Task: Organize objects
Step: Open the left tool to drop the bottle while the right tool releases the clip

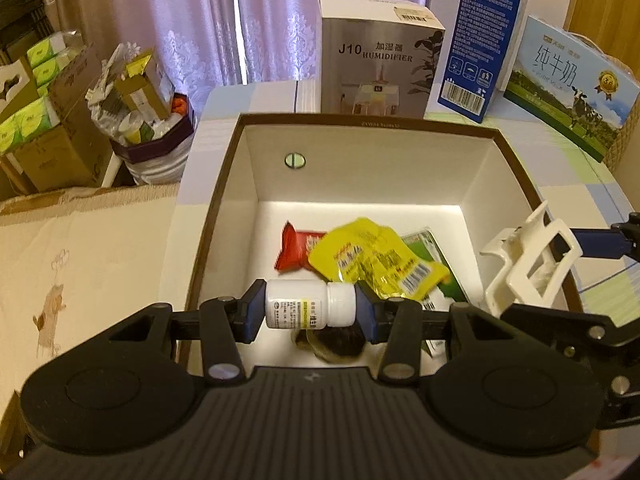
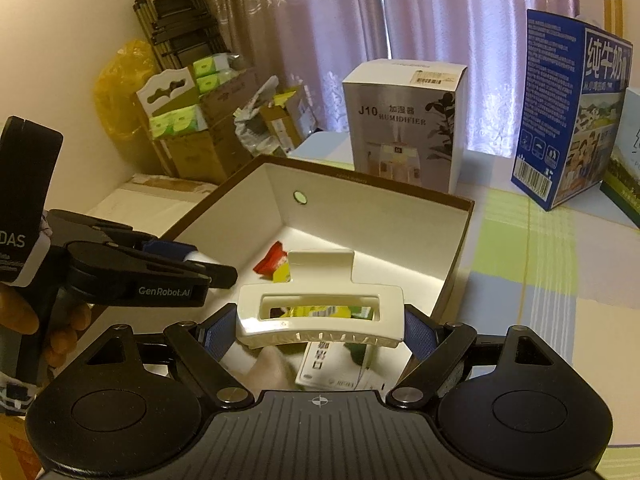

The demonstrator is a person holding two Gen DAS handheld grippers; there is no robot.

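Curtained room: both claws tilt down over box [image 1: 224, 184]; left claw [image 1: 310, 306] pinches bottle [image 1: 310, 305], right claw [image 2: 320, 330] clamps hair clip [image 2: 320, 312].

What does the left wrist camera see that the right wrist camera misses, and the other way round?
Only the left wrist view shows the left claw clamping a small white bottle end to end, and a dark round thing beneath it. Only the right wrist view shows a folded black cart and a hand. Both show the open box, its snack packets, the humidifier carton and the white hair clip in the right claw.
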